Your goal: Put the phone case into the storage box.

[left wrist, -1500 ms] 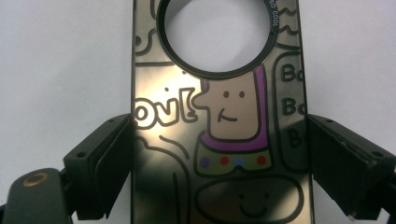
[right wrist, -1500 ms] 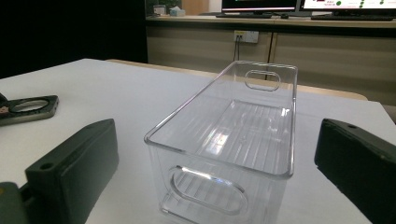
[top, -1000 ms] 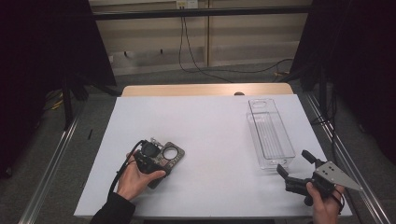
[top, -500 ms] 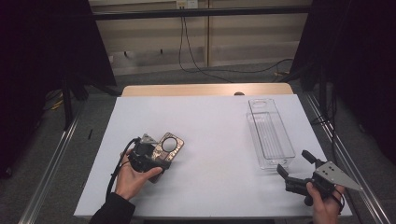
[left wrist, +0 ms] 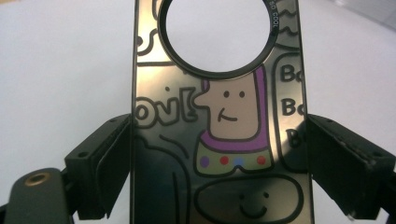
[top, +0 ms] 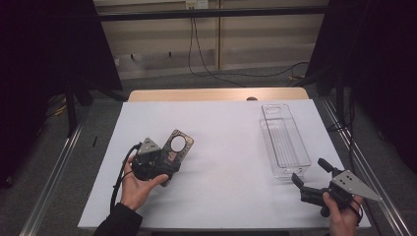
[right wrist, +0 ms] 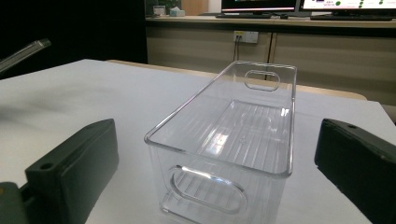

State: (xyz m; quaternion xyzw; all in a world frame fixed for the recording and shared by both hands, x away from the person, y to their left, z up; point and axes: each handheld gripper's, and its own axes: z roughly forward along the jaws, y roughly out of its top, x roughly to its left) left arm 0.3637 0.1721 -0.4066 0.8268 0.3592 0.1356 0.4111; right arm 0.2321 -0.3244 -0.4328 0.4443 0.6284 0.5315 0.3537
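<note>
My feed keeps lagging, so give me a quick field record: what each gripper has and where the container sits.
left gripper: shut on the dark, glossy cartoon-printed phone case with a round camera hole, a finger on each long edge
right gripper: open, holding nothing, facing the bin
clear plastic rectangular bin: upright, nothing inside, on the white table, right side

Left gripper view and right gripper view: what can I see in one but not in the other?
The left gripper view has a phone case with cartoon drawings and a round camera hole, held between the left tool's black jaws. The right gripper view has a clear plastic bin with handle cutouts, standing empty in front of the right tool, whose jaws are wide apart and touch nothing; monitors sit far behind. Both have two black jaws rising from the bottom and the white table.
</note>
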